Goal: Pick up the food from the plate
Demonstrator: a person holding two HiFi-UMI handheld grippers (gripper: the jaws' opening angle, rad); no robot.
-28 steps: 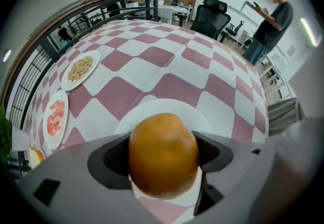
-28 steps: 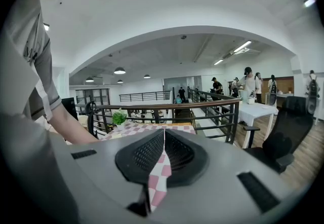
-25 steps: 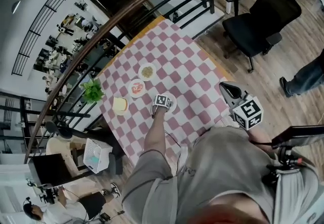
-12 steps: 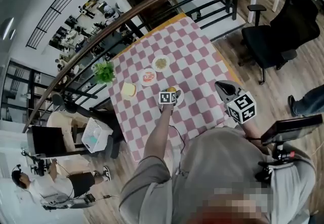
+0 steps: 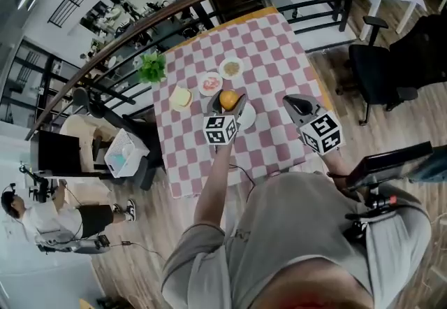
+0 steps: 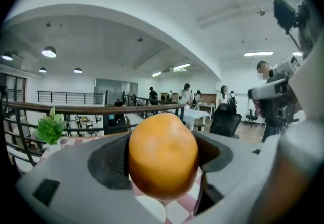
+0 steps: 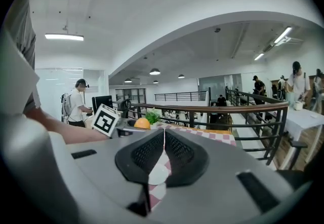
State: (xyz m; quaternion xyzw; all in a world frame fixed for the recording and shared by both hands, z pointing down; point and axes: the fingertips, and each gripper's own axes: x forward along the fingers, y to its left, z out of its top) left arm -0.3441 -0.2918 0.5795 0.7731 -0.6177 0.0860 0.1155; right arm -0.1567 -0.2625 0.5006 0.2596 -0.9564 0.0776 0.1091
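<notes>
Left tongs clamped on orange food; right tongs pressed together, nothing between.
Round, smooth orange piece sits gripped between both left pads, filling the gap in the left gripper view. A white plate lies just beside the left tongs on the pink-checked bench, and white and check show below the food. Right tongs are off to the right, apart from the plate. Three more small plates and a green plant stand toward the bench's far-left side.
</notes>
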